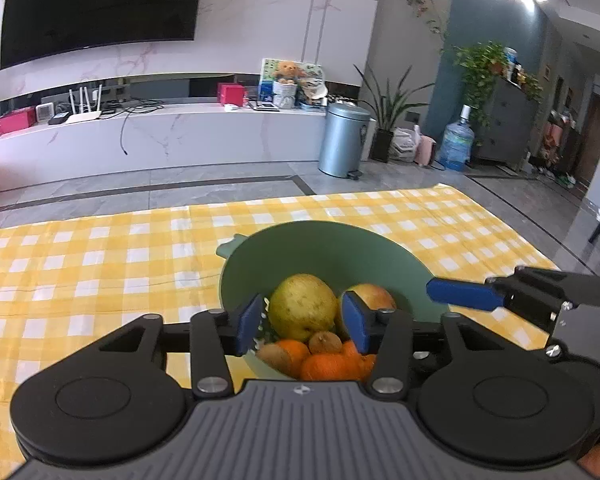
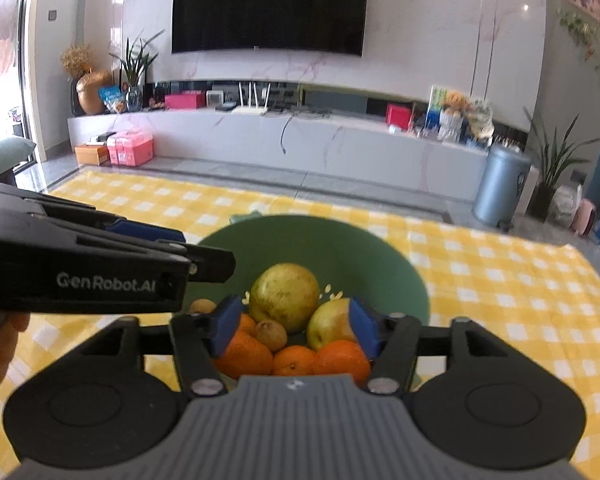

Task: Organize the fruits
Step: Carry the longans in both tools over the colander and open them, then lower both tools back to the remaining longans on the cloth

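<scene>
A green bowl [image 1: 328, 248] [image 2: 320, 240] stands on the yellow checked cloth. It holds a yellow-green pear [image 1: 302, 306] [image 2: 284, 296], an apple [image 1: 374, 296] [image 2: 330, 324], kiwis [image 1: 324, 342] [image 2: 271, 334] and several oranges [image 1: 328, 366] [image 2: 294, 360]. My left gripper [image 1: 304, 324] is open and empty above the bowl's near rim, its jaws framing the pear. My right gripper [image 2: 296, 326] is open and empty over the fruit. Each gripper shows at the edge of the other's view, the right one [image 1: 464, 294] and the left one [image 2: 148, 236].
The yellow checked cloth [image 1: 100, 264] [image 2: 500, 280] covers the table all around the bowl. Beyond the table edge are a grey floor, a white TV bench and a metal bin [image 1: 344, 140] [image 2: 500, 184].
</scene>
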Demonstrator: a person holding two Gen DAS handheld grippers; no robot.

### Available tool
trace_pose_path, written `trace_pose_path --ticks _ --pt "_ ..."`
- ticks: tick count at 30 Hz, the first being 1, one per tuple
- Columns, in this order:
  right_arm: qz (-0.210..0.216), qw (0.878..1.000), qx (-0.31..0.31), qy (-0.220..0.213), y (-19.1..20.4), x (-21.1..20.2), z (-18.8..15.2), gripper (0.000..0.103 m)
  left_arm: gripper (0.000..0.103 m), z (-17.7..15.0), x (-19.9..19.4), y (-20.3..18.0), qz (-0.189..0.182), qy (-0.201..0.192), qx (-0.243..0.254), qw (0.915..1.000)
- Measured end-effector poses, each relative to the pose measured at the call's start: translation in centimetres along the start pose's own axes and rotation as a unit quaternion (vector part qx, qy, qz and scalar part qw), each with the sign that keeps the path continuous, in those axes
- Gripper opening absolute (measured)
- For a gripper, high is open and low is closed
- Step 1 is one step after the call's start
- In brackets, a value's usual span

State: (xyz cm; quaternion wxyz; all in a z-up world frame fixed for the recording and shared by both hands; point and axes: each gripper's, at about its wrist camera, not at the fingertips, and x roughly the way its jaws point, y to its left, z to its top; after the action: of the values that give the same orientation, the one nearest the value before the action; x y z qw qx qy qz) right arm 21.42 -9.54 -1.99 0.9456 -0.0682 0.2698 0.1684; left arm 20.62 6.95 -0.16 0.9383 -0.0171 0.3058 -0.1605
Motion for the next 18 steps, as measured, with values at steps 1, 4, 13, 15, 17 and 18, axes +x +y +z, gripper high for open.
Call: trace_pose_path --ticks 1,4,13,15,17,18 --pt "-0.001 1.0 -0.002 -0.004 0.1 -0.5 0.0 0.06 0.057 -0.2 -0.3 -0.1 -0.002 0.002 0.004 1.0" --pt "-0.005 1.0 -0.001 -0.014 0.3 -2.1 -0.6 0.066 0.057 -0.9 -1.2 -0.2 -0.012 0.008 0.01 0.9998" --pt "-0.019 0.999 0.046 0.004 -0.3 -6.0 -4.1 0.07 0.057 -1.7 -2.6 -0.6 -0.061 0.045 0.013 0.997" --pt "-0.023 0.998 0.053 0.015 -0.5 -6.6 -5.0 0.07 0.057 -2.0 -2.6 -0.9 -0.085 0.062 0.023 0.9942" --pt "-0.028 0.998 0.053 0.025 -0.5 -7.2 -5.9 0.07 0.057 -2.6 -2.6 -1.4 -0.099 0.077 0.039 0.9913" --pt "-0.029 0.998 0.052 0.03 -0.6 -7.4 -6.3 0.07 0.057 -2.8 -2.4 -1.6 -0.104 0.087 0.047 0.9897"
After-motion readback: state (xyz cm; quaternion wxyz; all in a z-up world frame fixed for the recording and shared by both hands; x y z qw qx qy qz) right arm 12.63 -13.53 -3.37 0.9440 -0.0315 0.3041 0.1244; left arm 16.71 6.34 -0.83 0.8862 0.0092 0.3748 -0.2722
